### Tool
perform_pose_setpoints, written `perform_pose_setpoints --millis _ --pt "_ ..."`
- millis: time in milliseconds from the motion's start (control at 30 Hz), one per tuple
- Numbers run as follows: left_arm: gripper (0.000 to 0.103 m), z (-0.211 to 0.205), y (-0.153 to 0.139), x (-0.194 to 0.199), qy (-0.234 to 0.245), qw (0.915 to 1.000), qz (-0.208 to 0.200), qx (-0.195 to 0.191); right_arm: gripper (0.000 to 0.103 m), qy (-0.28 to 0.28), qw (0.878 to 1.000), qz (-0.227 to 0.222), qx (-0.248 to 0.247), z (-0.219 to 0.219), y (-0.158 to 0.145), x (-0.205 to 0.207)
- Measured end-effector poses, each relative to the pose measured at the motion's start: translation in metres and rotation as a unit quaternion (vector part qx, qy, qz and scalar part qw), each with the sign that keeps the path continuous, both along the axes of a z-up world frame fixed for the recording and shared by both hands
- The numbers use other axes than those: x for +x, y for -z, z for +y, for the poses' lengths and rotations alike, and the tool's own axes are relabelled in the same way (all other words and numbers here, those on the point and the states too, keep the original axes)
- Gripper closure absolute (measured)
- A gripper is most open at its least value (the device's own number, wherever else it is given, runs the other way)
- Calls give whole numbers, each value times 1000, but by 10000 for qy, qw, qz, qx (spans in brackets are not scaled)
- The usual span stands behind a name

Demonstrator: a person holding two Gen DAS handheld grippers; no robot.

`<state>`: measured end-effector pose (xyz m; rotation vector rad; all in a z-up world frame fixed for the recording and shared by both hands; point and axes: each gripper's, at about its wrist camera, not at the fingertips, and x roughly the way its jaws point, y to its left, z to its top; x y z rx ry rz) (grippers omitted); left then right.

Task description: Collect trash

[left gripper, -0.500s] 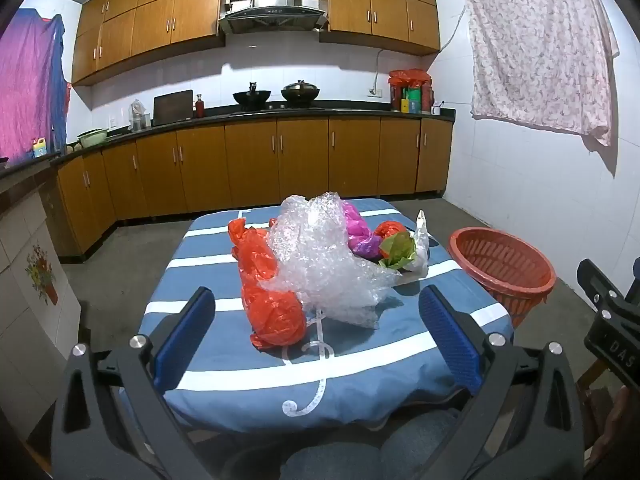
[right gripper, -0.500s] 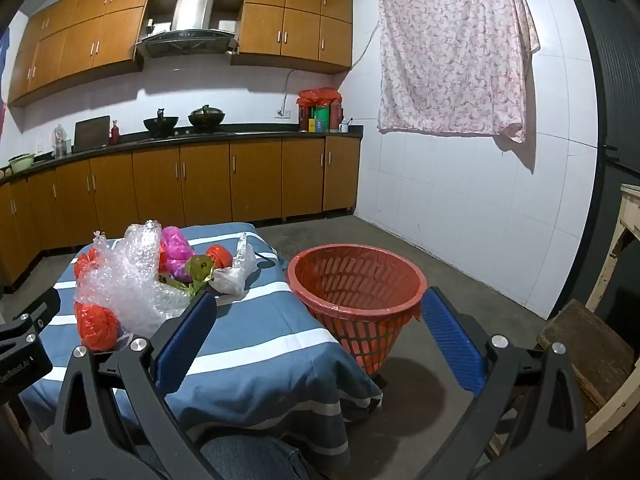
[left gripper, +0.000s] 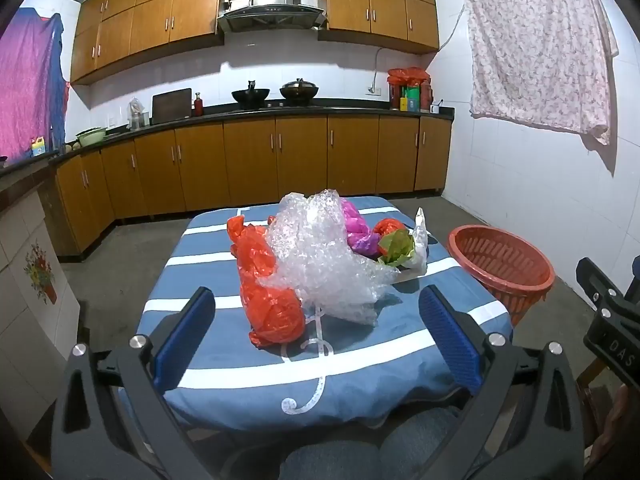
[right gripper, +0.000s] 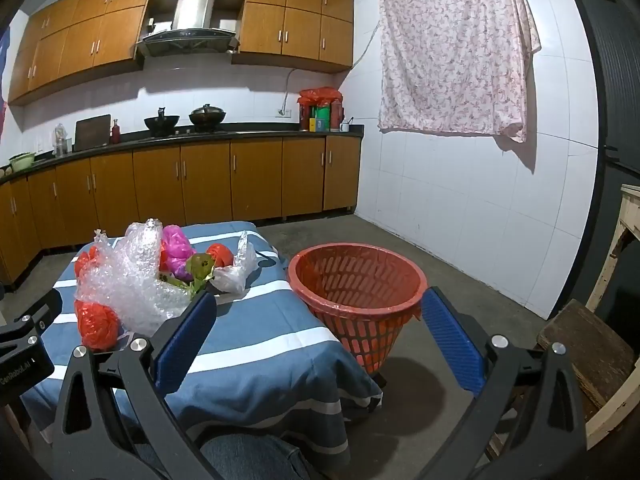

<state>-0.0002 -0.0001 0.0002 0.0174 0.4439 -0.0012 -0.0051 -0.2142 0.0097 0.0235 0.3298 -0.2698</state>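
Left hand-held gripper (left gripper: 316, 330) and right hand-held gripper (right gripper: 318, 332), both with jaws spread wide and holding nothing, hang short of the near edge of the worktop (left gripper: 360, 364) under its blue-and-white striped cloth. The trash sits heaped mid-worktop: a bubble wrap sheet (left gripper: 324, 256) flanked by a red plastic bag (left gripper: 268, 296), a pink bag (left gripper: 356, 228) and a green wrapper (left gripper: 396, 246). A red basket (right gripper: 356, 288) stands on the floor just beside the worktop's right edge.

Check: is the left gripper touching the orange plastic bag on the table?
Apart. The left wrist view shows the left gripper with jaws wide open, and bare striped tablecloth lies between its blue pads and the orange plastic bag.
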Motion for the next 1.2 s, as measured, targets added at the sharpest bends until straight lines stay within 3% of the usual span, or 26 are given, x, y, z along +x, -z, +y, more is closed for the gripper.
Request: perform_pose_setpoints --millis 1200 --pt "4 0 0 0 12 10000 7 5 2 9 10000 13 8 -1 5 -1"
